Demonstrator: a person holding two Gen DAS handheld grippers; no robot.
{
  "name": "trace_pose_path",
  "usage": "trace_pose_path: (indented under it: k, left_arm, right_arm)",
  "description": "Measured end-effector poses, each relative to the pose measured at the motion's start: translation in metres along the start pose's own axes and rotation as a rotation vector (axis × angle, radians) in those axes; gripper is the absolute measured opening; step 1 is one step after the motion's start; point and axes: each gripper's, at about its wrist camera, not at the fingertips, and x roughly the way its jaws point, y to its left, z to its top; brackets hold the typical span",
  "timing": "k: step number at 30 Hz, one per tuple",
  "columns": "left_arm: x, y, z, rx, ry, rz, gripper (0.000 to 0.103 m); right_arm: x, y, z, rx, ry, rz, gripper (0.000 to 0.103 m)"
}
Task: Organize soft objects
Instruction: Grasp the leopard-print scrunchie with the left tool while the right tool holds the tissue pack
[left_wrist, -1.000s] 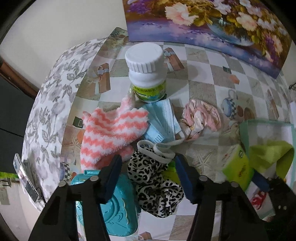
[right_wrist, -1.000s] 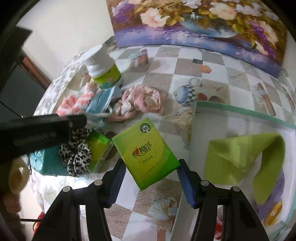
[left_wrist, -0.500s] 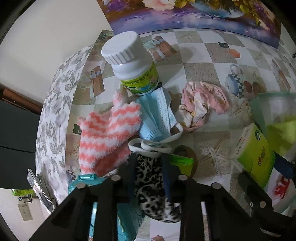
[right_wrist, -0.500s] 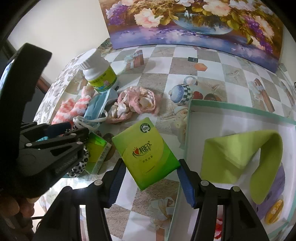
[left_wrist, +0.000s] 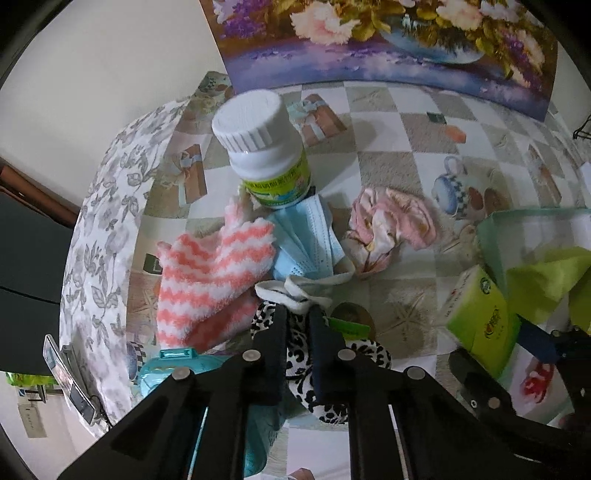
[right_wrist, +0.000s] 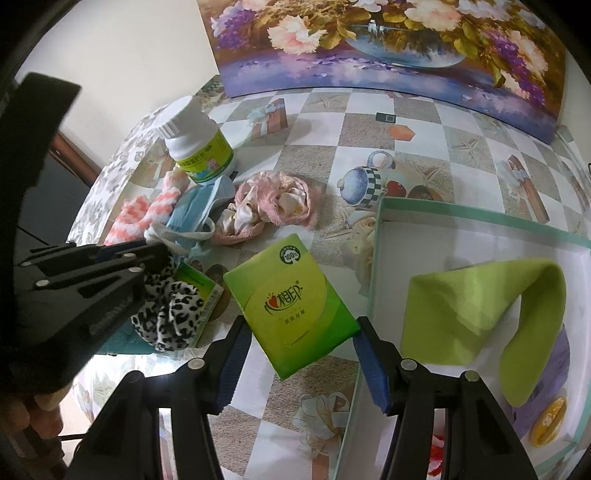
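My left gripper (left_wrist: 297, 317) is shut on a leopard-print scrunchie (left_wrist: 365, 360), also seen in the right wrist view (right_wrist: 173, 314). Beyond it lie a pink-and-white striped fuzzy sock (left_wrist: 210, 273), a blue face mask (left_wrist: 314, 240) and a pink scrunchie (left_wrist: 391, 225). My right gripper (right_wrist: 299, 354) is open around a green tissue pack (right_wrist: 291, 306), with both fingers at its sides. A green cloth (right_wrist: 484, 310) lies in the white box (right_wrist: 480, 225) at the right.
A white pill bottle (left_wrist: 266, 147) stands behind the soft pile. A teal case (left_wrist: 173, 369) and a small green carton (right_wrist: 199, 284) lie under the leopard scrunchie. A flower painting (right_wrist: 388, 44) leans on the wall. The table's edge drops at the left.
My left gripper has closed from wide open onto the leopard scrunchie and moved slightly forward. My right gripper stays open around the tissue pack.
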Motion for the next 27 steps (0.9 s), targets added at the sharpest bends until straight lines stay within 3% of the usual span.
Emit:
trace_pose_path:
  k: [22, 27]
  left_arm:
    - [-0.081, 0.027, 0.005, -0.089, -0.191, -0.024, 0.011]
    - [-0.054, 0.016, 0.003, -0.060, -0.100, -0.018, 0.011]
  right_arm:
    - [-0.059, -0.005, 0.011, 0.048, -0.141, 0.020, 0.060]
    - [-0.058, -0.002, 0.009, 0.035, -0.134, 0.016, 0.060]
